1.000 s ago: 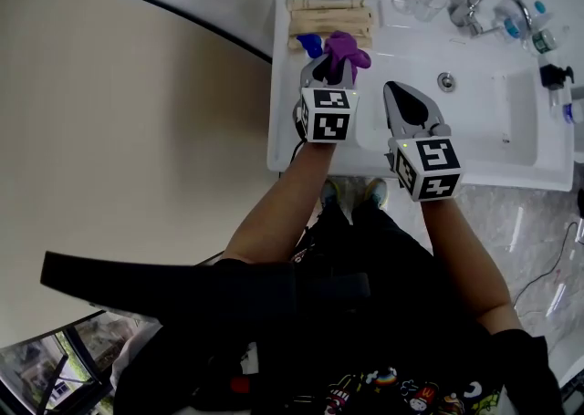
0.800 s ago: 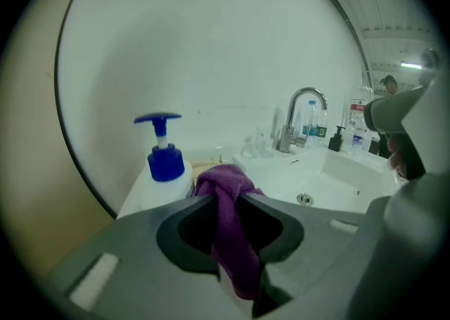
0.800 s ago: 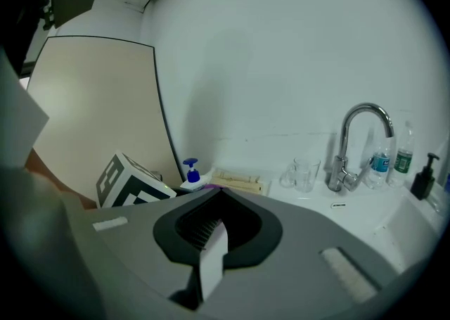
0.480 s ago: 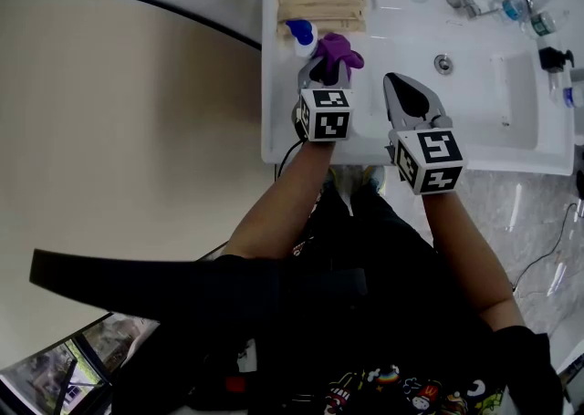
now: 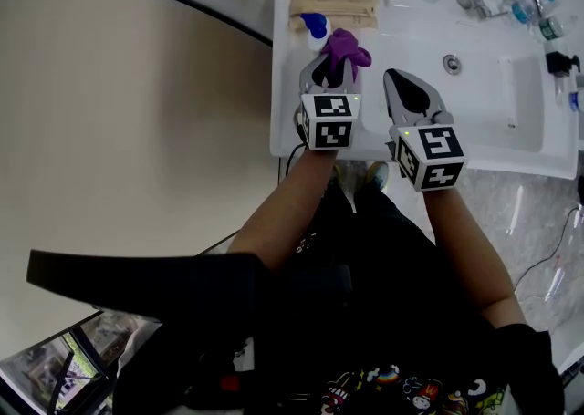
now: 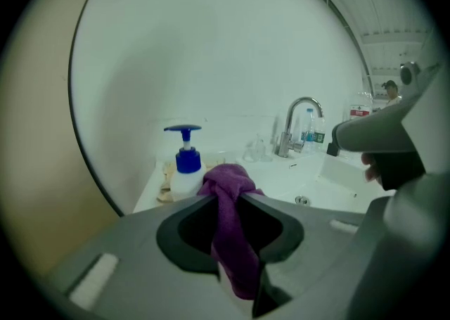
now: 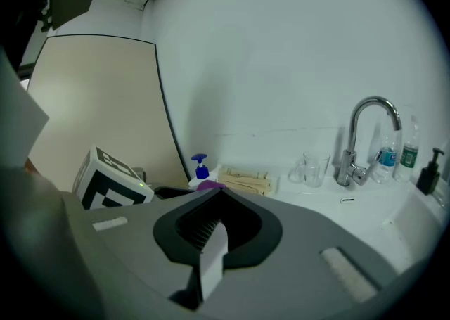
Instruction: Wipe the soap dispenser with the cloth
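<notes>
I am pinching the purple cloth (image 6: 228,234) in my left gripper (image 5: 330,65), its jaws shut on it, the cloth running lengthwise along them with a bunched end poking past the tips toward the soap dispenser (image 6: 184,167). The dispenser is standing upright, blue pump on top, just beyond the cloth at the sink's (image 5: 283,112) far left corner. My right gripper (image 7: 218,190) is hovering to the right, jaws together on nothing.

Soft even indoor light – gripper views fisheye, dark vignetted corners, near parts blurred.

The cloth (image 5: 347,46) (slightly) drew back from the soap dispenser (image 5: 316,26).
</notes>
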The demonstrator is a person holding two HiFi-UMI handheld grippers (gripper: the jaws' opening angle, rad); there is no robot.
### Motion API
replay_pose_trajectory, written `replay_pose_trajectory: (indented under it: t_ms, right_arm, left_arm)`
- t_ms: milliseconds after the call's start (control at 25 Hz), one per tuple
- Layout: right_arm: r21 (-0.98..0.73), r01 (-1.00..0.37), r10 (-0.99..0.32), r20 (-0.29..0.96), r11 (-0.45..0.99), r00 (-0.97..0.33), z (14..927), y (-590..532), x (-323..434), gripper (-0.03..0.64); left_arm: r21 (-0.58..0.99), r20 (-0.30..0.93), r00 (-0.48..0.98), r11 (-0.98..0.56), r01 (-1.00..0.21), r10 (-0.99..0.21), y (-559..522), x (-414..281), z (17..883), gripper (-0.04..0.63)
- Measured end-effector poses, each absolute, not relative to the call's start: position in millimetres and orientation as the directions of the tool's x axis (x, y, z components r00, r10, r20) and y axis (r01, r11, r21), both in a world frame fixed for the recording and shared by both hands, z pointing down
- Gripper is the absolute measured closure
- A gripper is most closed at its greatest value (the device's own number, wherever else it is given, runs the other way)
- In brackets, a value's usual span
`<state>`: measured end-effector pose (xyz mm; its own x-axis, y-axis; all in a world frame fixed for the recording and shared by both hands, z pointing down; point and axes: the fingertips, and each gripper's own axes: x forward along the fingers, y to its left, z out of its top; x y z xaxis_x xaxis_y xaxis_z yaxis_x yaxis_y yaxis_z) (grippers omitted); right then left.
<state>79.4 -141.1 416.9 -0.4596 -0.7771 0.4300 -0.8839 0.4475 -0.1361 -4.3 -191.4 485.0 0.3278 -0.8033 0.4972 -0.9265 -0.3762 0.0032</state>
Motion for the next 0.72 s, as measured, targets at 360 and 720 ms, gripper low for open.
replay_pose_trajectory:
  t_ms: [360, 720]
  right_arm:
    - [-0.143, -0.883, -0.772, 0.437, 0.447, -0.462, 420.9, -134.1, 66.8, 0.592]
    - [-0.164, -0.881, -0.781, 0.410, 0.444, -0.471, 415.2, -136.2, 47.3, 0.592]
  left_arm:
    - [-0.003, 0.550, 0.310, -0.373, -0.928, -0.776, -171.6, -31.7, 508.1, 0.502]
    - [-0.044, 0.538, 0.299, -0.381, -0.924, -0.788, -164.8, -72.0, 484.8, 0.502]
